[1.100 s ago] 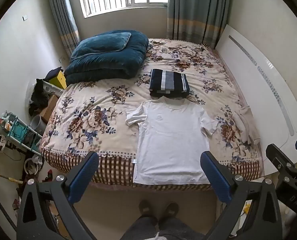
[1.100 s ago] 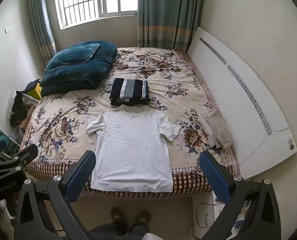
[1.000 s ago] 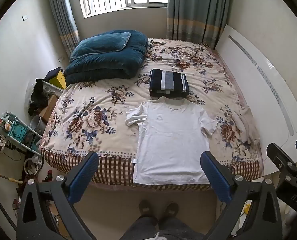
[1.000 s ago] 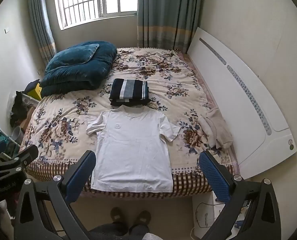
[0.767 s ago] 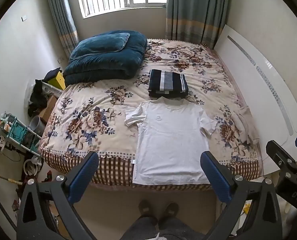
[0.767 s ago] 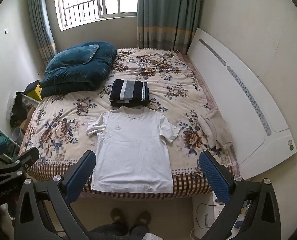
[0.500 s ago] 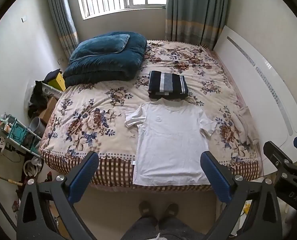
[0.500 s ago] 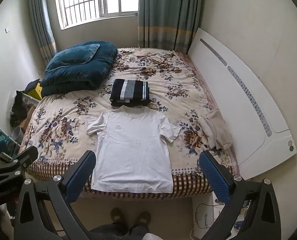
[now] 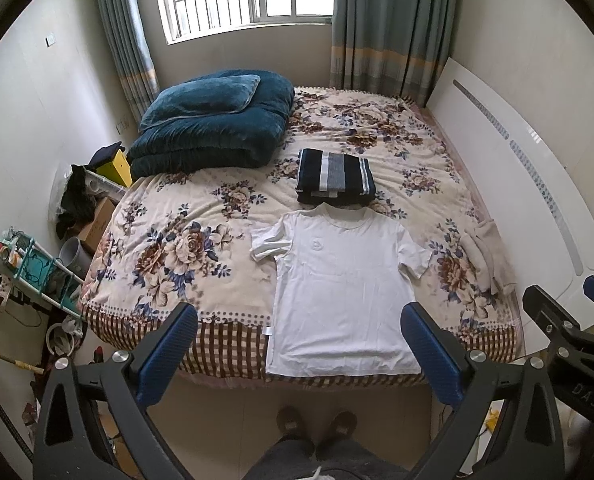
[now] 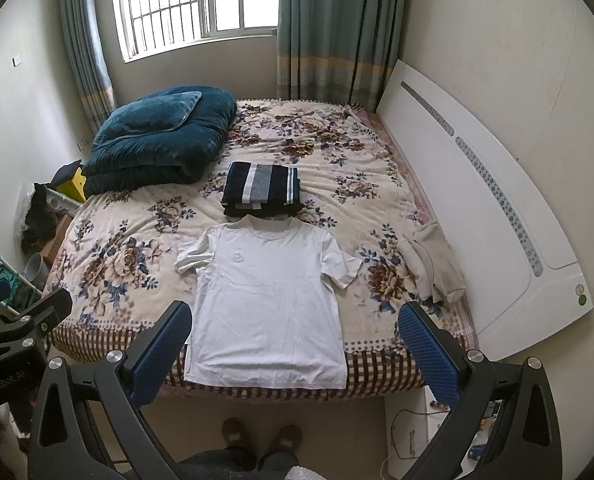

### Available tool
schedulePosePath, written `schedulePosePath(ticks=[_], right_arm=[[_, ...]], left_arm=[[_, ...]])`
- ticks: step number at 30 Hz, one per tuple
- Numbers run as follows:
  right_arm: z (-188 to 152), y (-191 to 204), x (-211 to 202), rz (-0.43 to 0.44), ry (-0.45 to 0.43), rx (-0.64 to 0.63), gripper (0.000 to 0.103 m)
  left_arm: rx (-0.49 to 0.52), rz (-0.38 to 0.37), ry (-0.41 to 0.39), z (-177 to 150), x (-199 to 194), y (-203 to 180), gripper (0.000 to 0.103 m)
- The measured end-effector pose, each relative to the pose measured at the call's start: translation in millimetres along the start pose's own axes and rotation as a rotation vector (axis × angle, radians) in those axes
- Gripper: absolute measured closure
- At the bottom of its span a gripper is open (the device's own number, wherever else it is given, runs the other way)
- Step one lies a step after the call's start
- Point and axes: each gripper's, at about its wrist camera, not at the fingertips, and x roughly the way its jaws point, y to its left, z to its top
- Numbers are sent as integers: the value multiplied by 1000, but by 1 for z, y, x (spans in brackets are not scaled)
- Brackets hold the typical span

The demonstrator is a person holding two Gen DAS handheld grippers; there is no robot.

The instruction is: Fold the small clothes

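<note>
Teal quilt (image 9: pixel 213 128) with a matching pillow on it is piled at the far left corner of the bed (image 9: pixel 185 248). Right of it a folded navy striped garment (image 9: pixel 334 176) lies mid-bed, and just in front, its collar touching that pile, a white T-shirt (image 9: pixel 339 292) is spread flat, face up, hem at the near edge of the bed. Further right, a crumpled beige cloth (image 10: pixel 433 266) sits beside the white headboard (image 10: pixel 477 216). Left gripper (image 9: pixel 297 354) and right gripper (image 10: pixel 293 350) both hover above the floor, jaws spread wide, holding nothing.
</note>
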Motion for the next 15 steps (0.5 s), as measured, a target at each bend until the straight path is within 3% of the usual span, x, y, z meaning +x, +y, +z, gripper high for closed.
schedulePosePath(ticks=[5,15], right_arm=[[0,0,-2,0,-1,0,0],[0,0,-5,0,-5,0,0]], left_arm=[[3,-5,-10,9,-7,3,0],[4,-9,-15,-2,-9,5,0]])
